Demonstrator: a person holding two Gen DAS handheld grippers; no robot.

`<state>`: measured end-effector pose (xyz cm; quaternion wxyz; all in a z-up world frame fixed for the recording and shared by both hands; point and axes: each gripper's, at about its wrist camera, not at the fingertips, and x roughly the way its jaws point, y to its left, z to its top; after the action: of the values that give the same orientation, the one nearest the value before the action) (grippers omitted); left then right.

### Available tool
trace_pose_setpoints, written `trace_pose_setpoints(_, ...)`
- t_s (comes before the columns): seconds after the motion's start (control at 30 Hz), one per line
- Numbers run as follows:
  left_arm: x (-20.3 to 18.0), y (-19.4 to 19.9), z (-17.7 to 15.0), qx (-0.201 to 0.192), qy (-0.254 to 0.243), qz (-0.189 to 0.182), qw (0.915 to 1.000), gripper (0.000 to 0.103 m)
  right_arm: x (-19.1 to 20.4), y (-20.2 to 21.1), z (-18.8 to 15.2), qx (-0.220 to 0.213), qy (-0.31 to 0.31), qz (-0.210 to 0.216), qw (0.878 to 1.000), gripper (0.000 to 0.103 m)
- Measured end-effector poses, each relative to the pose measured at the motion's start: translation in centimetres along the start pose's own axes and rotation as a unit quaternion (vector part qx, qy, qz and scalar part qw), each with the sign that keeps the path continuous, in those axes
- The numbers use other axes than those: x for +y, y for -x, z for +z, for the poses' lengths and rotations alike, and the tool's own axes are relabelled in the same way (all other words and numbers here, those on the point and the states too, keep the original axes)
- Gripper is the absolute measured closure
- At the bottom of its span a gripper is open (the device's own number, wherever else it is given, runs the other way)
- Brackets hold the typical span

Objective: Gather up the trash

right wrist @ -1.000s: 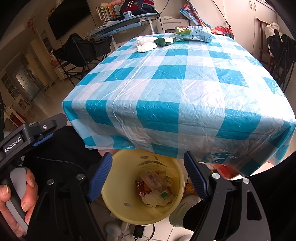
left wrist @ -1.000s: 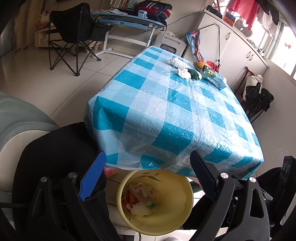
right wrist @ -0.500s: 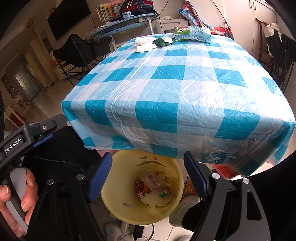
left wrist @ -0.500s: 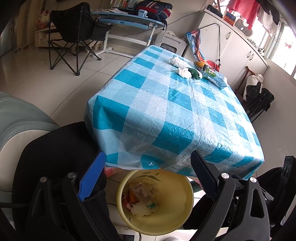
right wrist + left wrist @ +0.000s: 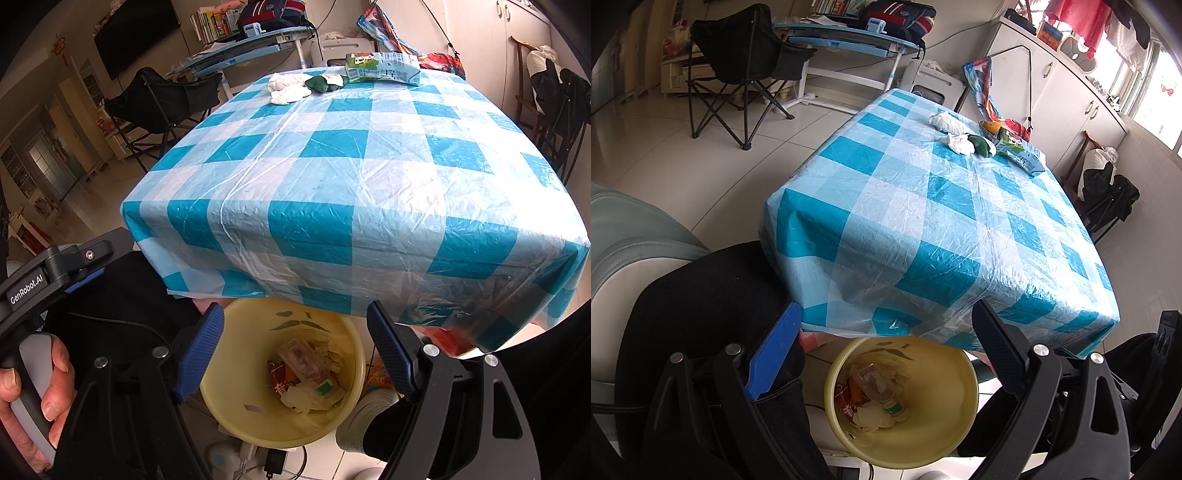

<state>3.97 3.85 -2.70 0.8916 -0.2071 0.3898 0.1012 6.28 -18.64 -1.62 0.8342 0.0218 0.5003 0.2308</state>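
Observation:
A yellow trash bin [image 5: 945, 417] [image 5: 236, 373] stands on the floor under the near edge of the table, with wrappers and crumpled paper inside. Both grippers hover above it. My left gripper [image 5: 886, 350] is open and empty. My right gripper [image 5: 295, 343] is open too, nothing between its fingers. At the far end of the blue-checked table [image 5: 923, 206] [image 5: 351, 166] lie white crumpled tissues [image 5: 945, 122] [image 5: 284, 86], a dark green wad [image 5: 982, 144] [image 5: 321, 82] and a green-blue carton [image 5: 1021, 153] [image 5: 382, 66].
A hand [image 5: 33, 391] holds the left gripper's handle at the left of the right wrist view. A black folding chair [image 5: 738, 62] and a desk [image 5: 846, 37] stand beyond the table. Dark chairs [image 5: 554, 99] are on the right. Cables and a plug [image 5: 273, 459] lie by the bin.

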Motion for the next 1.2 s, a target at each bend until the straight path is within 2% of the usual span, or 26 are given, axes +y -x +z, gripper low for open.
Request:
trace_pose_setpoints(0.8, 0.0, 0.0, 0.1, 0.001, 0.000, 0.001, 1.0000, 0.012, -1.5, 0.5, 0.8, -0.018, -0.032, -0.003, 0.999, 0.024)
trace_pose_setpoints(0.97, 0.3, -0.1, -0.5, 0.002, -0.001, 0.005, 1.0000, 0.012, -3.4, 0.7, 3.6, -0.040, -0.050, -0.016, 0.998, 0.024)
trace_pose_setpoints(1.0, 0.3, -0.1, -0.5, 0.003, -0.002, 0.005, 1.0000, 0.012, -3.8, 0.8, 4.3, -0.041, -0.054, 0.004, 0.998, 0.016)
trace_pose_setpoints(1.1, 0.2, -0.2, -0.6, 0.003, -0.005, 0.009, 0.9999, 0.012, -3.8, 0.7, 6.6, -0.051, -0.023, -0.019, 0.998, 0.014)
trace_pose_setpoints(1.2, -0.1, -0.3, -0.6, 0.003, -0.013, 0.011, 0.9998, 0.012, -4.5, 0.9, 8.6, -0.059, -0.025, -0.012, 0.998, 0.014)
